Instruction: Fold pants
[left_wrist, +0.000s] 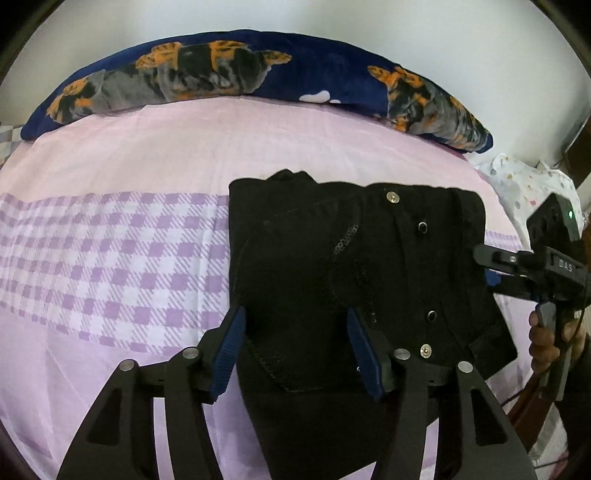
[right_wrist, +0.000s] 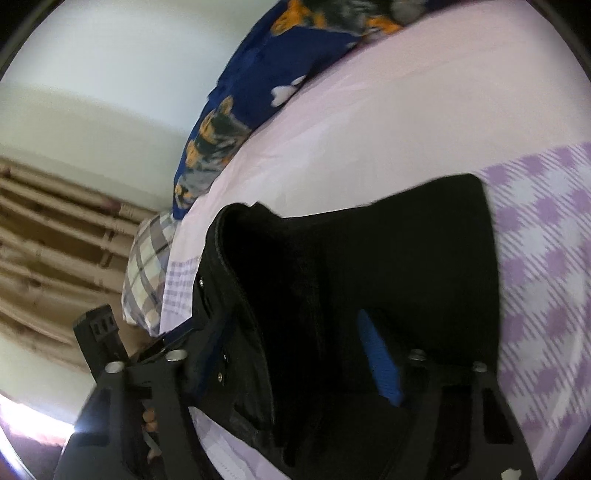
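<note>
While folded, black pants (left_wrist: 354, 273), pink bedsheet (left_wrist: 184, 155)

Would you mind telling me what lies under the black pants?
The black pants rest on the pink and purple checked bedsheet. Whatever sits directly beneath the fabric is covered and cannot be seen.

We see black pants (left_wrist: 332, 258) with silver rivets on a pale pink sheet (left_wrist: 184, 147) banded in lilac-and-white check. Our gripper pads (left_wrist: 231, 354) are blue. The blanket (left_wrist: 314, 70) is navy with orange-and-grey dogs; a white cloth (left_wrist: 532, 184) carries pastel dots.
</note>
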